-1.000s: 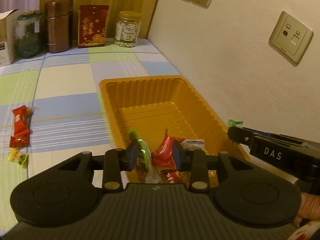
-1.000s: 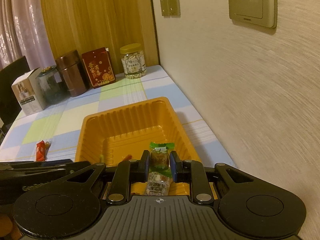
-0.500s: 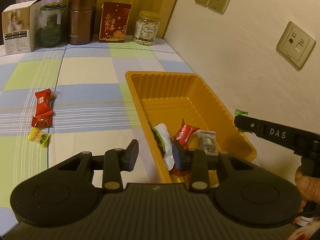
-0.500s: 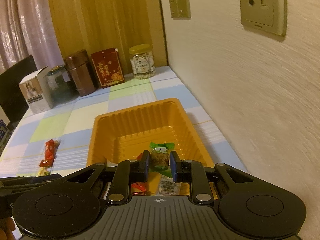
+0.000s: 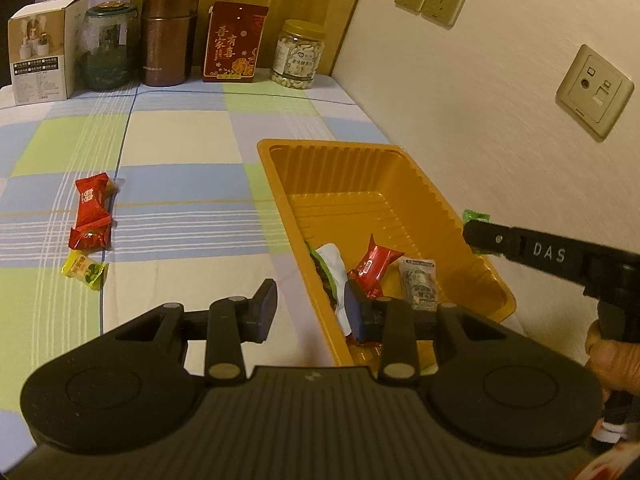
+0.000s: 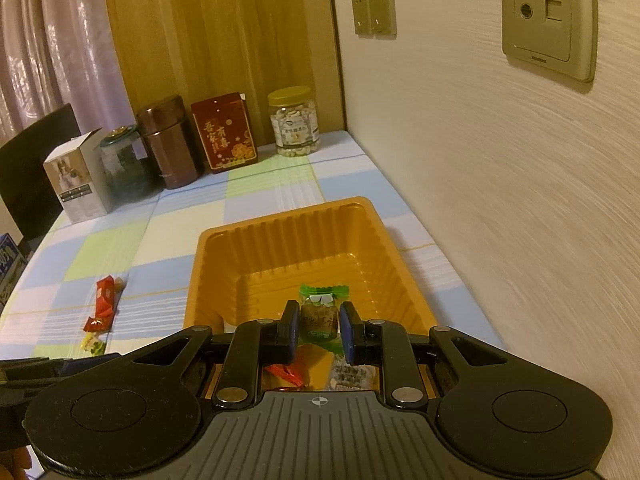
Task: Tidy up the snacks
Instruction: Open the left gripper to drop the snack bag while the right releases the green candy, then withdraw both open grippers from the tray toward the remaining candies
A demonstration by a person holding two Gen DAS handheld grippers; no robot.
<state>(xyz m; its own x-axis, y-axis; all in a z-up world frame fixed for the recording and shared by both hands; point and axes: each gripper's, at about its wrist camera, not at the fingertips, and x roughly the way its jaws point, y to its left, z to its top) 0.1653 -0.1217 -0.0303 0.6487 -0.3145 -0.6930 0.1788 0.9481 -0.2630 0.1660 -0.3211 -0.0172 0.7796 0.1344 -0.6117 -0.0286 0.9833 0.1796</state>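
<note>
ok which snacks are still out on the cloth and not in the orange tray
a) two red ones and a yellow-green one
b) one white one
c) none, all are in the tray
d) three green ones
a: two red wrapped snacks and a yellow-green candy lie on the checked cloth, left of the orange tray.

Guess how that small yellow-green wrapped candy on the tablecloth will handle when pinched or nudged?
The yellow-green candy looks small and flat in a crinkly wrapper, so probably light and unlikely to roll. Its glossy film may slip between pads, and the loose wrapper ends likely flex. On the tablecloth, a nudge would probably slide it or snag the fabric.
</note>
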